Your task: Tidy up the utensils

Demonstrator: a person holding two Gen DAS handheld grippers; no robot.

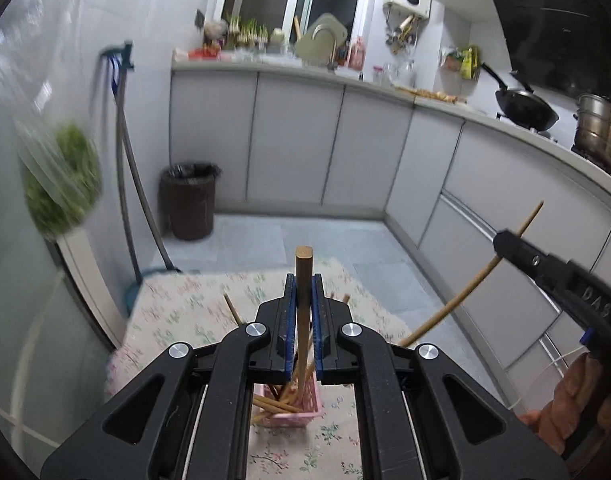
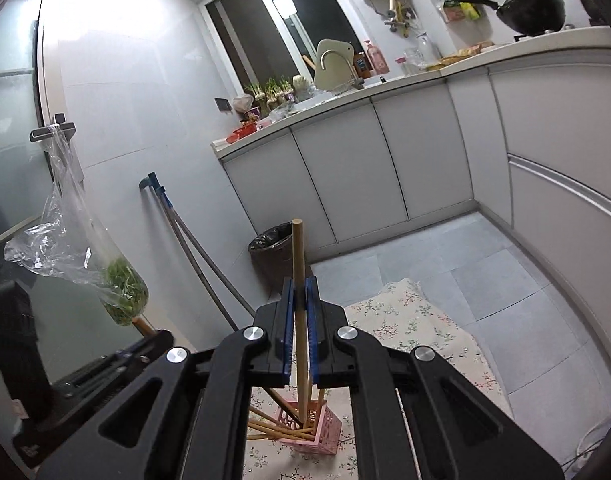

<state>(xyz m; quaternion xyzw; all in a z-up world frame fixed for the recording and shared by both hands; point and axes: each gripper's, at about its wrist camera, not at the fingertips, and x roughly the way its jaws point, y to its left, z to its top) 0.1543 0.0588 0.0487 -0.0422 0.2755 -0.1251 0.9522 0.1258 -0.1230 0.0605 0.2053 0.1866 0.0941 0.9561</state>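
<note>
Dim indoor light, cool grey-white cast. Window [image 2: 261,28] is dark, w/ a lamp reflection in the glass. Strong glare blows out the upper wall [image 2: 105,4] in right wrist view. Both views heavy fisheye: cabinets [image 1: 485,184] and counter bow, black vignette at corners. Left wrist view has motion blur on its left side, bag of greens [image 1: 61,180] smeared; same bag is sharp in right view. Centre reasonably sharp in both. Shadows soft, faint on the floor [image 2: 445,264].
</note>
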